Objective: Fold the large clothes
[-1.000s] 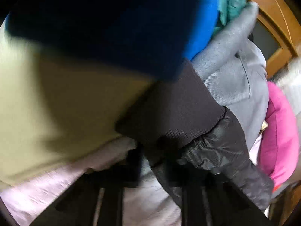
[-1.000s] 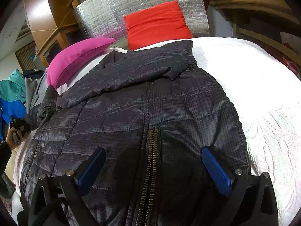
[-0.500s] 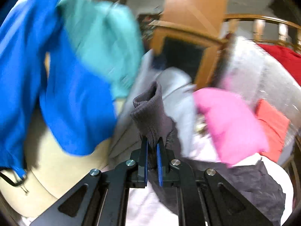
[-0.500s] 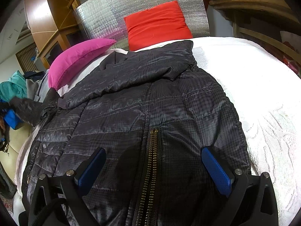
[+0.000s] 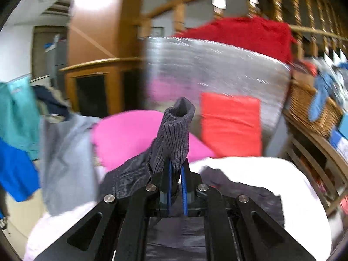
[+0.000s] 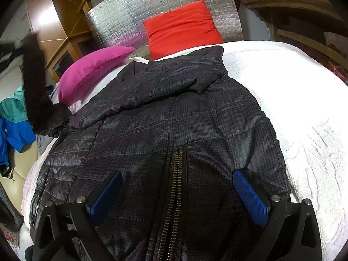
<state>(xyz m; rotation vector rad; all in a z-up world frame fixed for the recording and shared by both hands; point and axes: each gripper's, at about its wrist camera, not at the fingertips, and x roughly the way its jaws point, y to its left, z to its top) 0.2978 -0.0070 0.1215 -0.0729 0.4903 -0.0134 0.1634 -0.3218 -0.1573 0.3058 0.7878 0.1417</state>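
Left gripper [image 5: 175,175], jaws clenched on the black jacket's [image 6: 174,117] ribbed cuff [image 5: 174,134], lifts the sleeve to fold inward; right gripper [image 6: 177,195], jaws released, hovers over the zipper [image 6: 173,195].

Left wrist view raised, facing the silver quilted foil headboard [image 5: 217,65]; right wrist view close above the black quilted jacket [image 6: 174,119], both sharing the square red cushion [image 5: 230,124] [image 6: 182,26].

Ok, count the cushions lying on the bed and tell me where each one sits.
2. The pink cushion lies at the bed's left edge beside the black jacket's shoulder. The red cushion leans against the silver panel beyond the collar. Others may be hidden.
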